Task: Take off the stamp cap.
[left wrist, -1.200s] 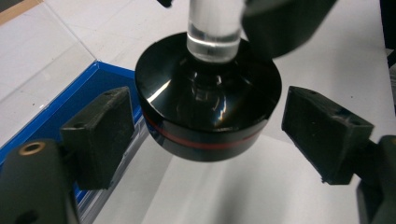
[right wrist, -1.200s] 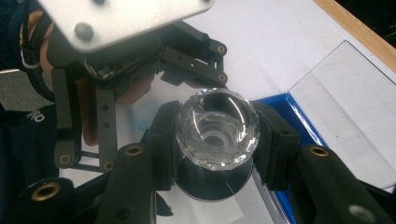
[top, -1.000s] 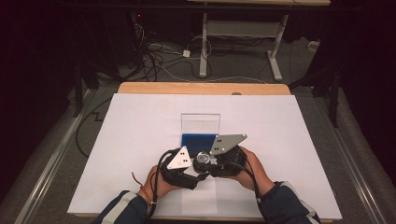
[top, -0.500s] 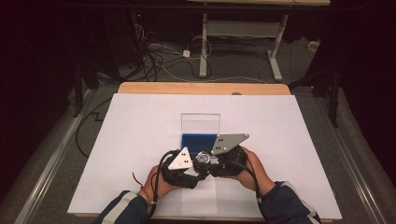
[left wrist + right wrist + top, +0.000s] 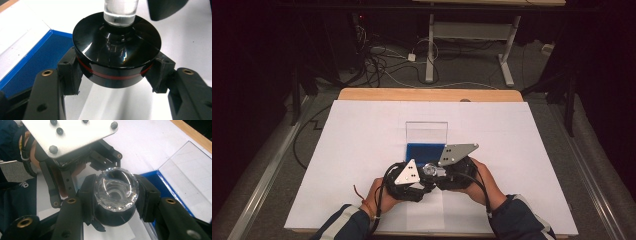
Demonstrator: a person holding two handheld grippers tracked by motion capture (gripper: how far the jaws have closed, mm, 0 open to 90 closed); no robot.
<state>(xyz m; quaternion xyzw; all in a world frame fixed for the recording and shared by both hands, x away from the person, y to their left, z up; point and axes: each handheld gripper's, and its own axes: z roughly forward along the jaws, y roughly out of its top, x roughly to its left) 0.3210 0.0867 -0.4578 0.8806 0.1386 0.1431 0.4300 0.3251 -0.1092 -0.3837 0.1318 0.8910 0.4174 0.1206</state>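
High view: my left tool [image 5: 421, 176] and right tool [image 5: 443, 172] meet at the near middle of the white-covered desk [image 5: 362, 140], just before the blue box [image 5: 424, 151] with its clear lid [image 5: 427, 133] upright. Left tool view: jaws have just been closing and now clamp the black base [image 5: 116, 53], red-banded, on both sides; a clear stem rises from it. Box interior bare as far as seen. Right tool view: jaws closed on the faceted crystal knob [image 5: 117, 188], with the black base behind it. No legible writing.
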